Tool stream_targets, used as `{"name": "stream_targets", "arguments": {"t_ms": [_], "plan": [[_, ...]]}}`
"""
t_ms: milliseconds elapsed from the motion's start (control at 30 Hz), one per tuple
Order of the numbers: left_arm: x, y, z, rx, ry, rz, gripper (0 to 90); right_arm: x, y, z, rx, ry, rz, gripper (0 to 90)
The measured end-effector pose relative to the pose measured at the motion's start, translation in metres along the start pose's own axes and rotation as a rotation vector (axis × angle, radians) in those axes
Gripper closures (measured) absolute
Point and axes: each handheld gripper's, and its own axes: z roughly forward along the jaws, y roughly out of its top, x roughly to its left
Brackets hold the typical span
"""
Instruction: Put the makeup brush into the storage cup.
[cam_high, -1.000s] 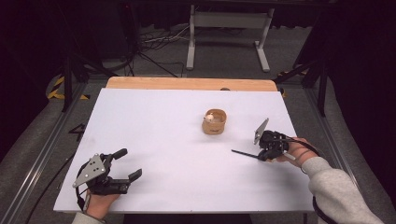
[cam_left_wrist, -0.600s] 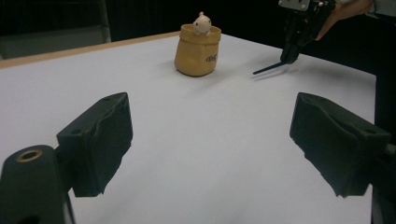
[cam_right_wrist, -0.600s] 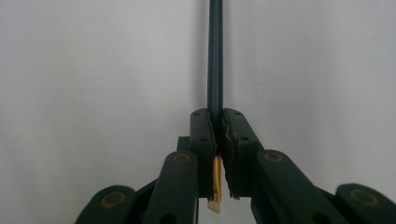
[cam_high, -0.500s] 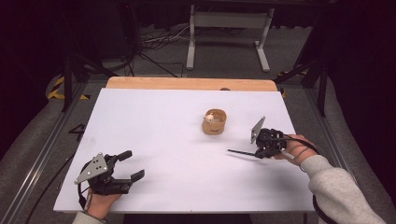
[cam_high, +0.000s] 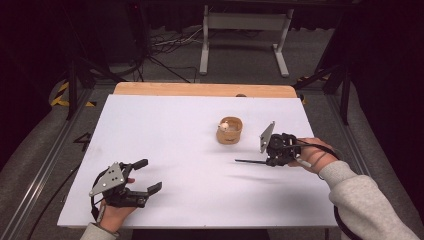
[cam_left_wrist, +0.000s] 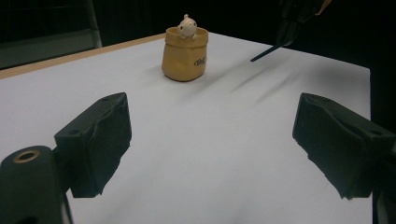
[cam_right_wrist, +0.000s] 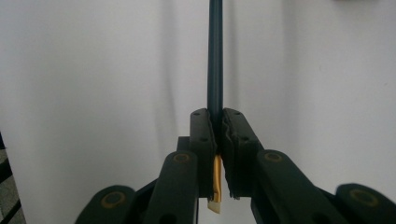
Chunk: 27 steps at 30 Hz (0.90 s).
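The desk (cam_high: 165, 135) is white with a tan wooden edge at the frame's top. The pot (cam_high: 229, 131) is mustard yellow with dark lettering. The pencil (cam_right_wrist: 215, 56) is dark teal, its end gold.

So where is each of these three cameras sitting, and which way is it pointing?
High view: above the person's side, looking forward and down on the white table; both forearms show, with the left hand-held gripper and right hand-held gripper.
Left gripper view: rides the left hand-held gripper, looking low across the table at the tan pot between its open jaws.
Right gripper view: rides the right hand-held gripper, looking along the dark pencil clamped in its jaws.
Shared: the high and left gripper views both show pot and pencil.
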Motion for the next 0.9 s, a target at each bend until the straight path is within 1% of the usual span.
{"name": "stream_targets", "arguments": {"t_ms": [33, 67, 200, 233, 267, 333, 400, 467, 567, 700, 767, 833, 900], "plan": [[-0.001, 0.001, 0.002, -0.008, -0.002, 0.000, 12.6, 0.001, 0.003, -0.002, 0.002, -0.001, -0.009, 83.4], [-0.001, 0.002, 0.004, -0.008, -0.005, 0.004, 12.8, 0.002, 0.006, -0.004, 0.001, 0.002, -0.016, 83.5], [-0.003, 0.005, 0.009, -0.005, -0.019, 0.013, 13.0, 0.006, 0.018, -0.011, 0.008, -0.010, -0.057, 83.5], [-0.004, 0.006, 0.011, -0.006, -0.021, 0.016, 13.0, 0.007, 0.022, -0.013, 0.014, -0.012, -0.074, 83.4], [-0.004, 0.007, 0.012, -0.006, -0.024, 0.017, 13.0, 0.009, 0.026, -0.014, 0.015, -0.017, -0.079, 83.5], [-0.006, 0.008, 0.015, -0.010, -0.030, 0.021, 13.0, 0.013, 0.036, -0.017, 0.021, -0.025, -0.116, 83.4], [-0.006, 0.010, 0.016, -0.010, -0.034, 0.029, 13.1, 0.015, 0.044, -0.020, 0.028, -0.025, -0.136, 83.4], [-0.006, 0.011, 0.017, -0.011, -0.043, 0.027, 13.1, 0.019, 0.052, -0.022, 0.031, -0.026, -0.156, 83.5], [-0.008, 0.012, 0.019, -0.017, -0.053, 0.021, 13.1, 0.025, 0.065, -0.024, 0.028, -0.030, -0.186, 83.4], [-0.009, 0.013, 0.020, -0.014, -0.059, 0.025, 13.0, 0.030, 0.080, -0.024, 0.031, -0.030, -0.222, 83.4], [-0.009, 0.014, 0.021, -0.016, -0.062, 0.029, 12.6, 0.033, 0.086, -0.023, 0.034, -0.037, -0.240, 83.4], [-0.010, 0.014, 0.022, -0.017, -0.060, 0.036, 12.1, 0.035, 0.091, -0.023, 0.021, -0.040, -0.256, 83.4], [-0.010, 0.015, 0.025, -0.017, -0.067, 0.041, 11.9, 0.036, 0.096, -0.023, 0.024, -0.043, -0.266, 83.4]]}}
